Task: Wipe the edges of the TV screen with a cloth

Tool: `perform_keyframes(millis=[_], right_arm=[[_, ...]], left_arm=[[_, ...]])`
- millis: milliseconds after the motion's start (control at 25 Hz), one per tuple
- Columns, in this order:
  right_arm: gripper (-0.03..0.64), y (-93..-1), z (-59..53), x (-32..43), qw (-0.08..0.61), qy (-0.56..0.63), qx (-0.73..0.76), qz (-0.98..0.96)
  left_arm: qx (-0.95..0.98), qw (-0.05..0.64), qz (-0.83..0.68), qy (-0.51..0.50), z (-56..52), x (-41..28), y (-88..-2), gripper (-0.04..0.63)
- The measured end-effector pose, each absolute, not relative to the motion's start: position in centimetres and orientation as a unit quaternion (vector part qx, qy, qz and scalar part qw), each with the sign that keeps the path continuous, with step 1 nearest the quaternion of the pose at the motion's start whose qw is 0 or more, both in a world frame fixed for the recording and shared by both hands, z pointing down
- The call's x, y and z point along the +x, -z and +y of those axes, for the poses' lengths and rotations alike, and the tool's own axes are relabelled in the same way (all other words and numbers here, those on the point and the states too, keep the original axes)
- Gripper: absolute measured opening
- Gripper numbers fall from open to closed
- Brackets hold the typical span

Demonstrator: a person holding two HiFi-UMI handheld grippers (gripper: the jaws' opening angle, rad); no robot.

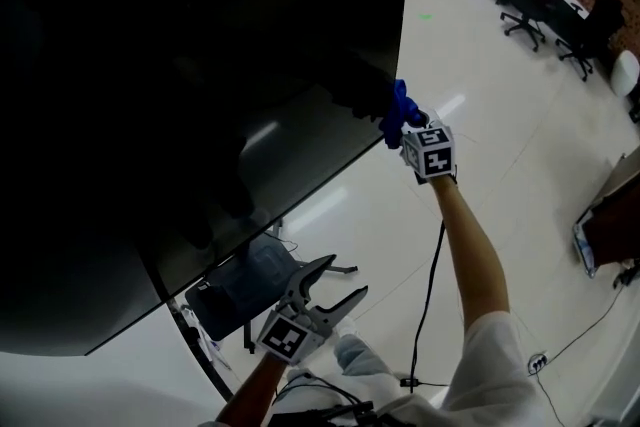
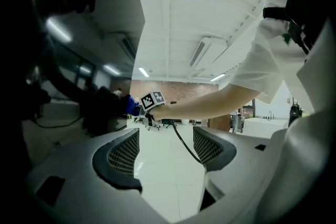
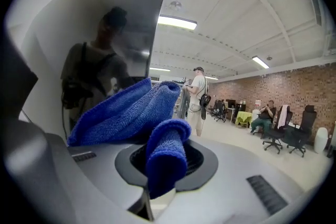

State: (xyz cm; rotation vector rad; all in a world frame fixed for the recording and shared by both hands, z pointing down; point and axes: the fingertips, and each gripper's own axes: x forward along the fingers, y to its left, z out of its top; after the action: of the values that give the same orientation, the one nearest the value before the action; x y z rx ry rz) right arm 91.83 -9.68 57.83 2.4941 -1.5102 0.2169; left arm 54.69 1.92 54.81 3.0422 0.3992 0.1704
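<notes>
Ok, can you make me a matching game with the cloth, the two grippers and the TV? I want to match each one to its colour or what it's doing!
Things:
1. cloth
2. left gripper
3. right gripper
4. TV screen

Colour or state:
A. dark and shiny, with a reflection in it
B. open, with nothing between its jaws
C. blue and fluffy
D. shut on the cloth, up at the TV's edge

Right pairs: 1-C, 2-B, 3-D, 4-A.
</notes>
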Motion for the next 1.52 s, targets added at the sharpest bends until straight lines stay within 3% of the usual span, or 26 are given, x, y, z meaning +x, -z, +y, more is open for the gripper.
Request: perform_keyframes(millis=[240, 440, 720, 960, 1320, 1520], right_arm=[[0.069, -66.4, -8.5, 91.5, 0.135, -0.170, 0.854, -0.472], [0.071, -71.9, -7.8, 90.9, 0.069, -0.248, 0.863, -0.434], [0.071, -72.3, -8.6, 86.2, -0.028, -0.287, 0.860, -0.421], [0.069, -72.4, -12.9, 77.5, 0.025, -0.284, 0.812, -0.509], [0.069, -72.0, -19.1, 63.0, 0.055, -0.277, 0.751, -0.597], [0.067, -71.6, -19.7, 58.5, 0.064, -0.269, 0.756, -0.593]], left_arm=[[0.992, 0.038, 0.112, -0.047, -0.1, 53.5, -54.0, 0.316], [0.994, 0.043, 0.088, -0.045, -2.1, 52.0, -54.3, 0.316], [0.996, 0.057, 0.052, -0.037, -3.8, 48.5, -53.5, 0.316], [0.997, 0.064, 0.020, -0.028, -5.4, 44.9, -52.9, 0.316], [0.997, 0.059, -0.045, -0.013, -9.0, 38.7, -51.3, 0.316], [0.995, 0.052, -0.081, -0.007, -10.3, 34.9, -50.1, 0.316]])
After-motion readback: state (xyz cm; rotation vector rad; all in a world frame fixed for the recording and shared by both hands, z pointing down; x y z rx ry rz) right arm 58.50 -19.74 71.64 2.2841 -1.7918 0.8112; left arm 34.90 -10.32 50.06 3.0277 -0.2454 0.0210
